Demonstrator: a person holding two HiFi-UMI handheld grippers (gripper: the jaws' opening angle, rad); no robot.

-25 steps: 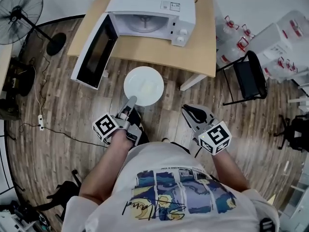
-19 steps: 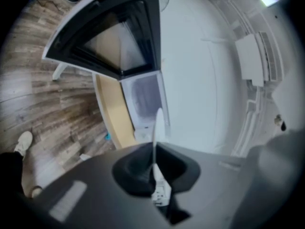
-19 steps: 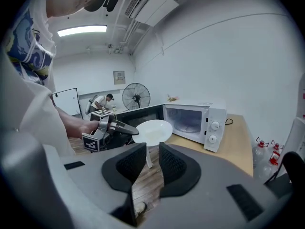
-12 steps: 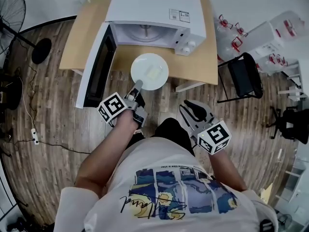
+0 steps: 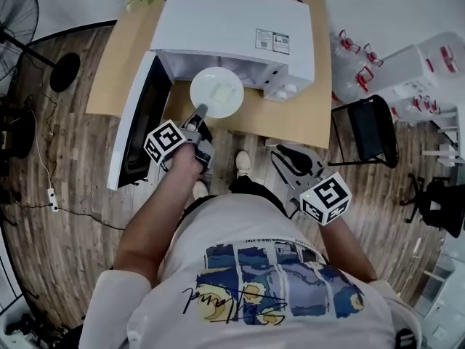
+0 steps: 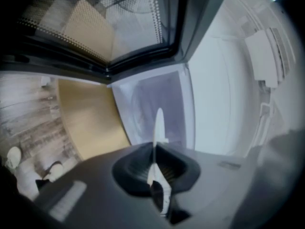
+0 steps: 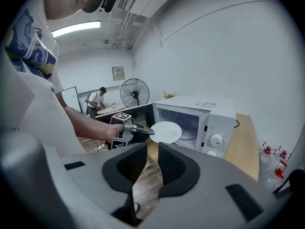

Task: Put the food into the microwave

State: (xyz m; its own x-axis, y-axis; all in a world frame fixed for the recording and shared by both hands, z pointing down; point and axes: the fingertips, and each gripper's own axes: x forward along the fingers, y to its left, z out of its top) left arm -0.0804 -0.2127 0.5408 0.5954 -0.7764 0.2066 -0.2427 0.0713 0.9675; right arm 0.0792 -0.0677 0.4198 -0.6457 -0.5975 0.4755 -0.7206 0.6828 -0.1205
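The left tongs [image 5: 197,115] pinch the rim of a round white plate [image 5: 216,93] just before the open white box-shaped microwave [image 5: 232,31], while the right tongs [image 5: 282,157], slightly parted, hold nothing.

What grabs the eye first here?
A white round plate carrying pale food, pinched at its rim by the left claw, right at the mouth of the white box microwave on the light wooden table. Its door hangs wide open at left; the right claw hangs open and empty, lower right.
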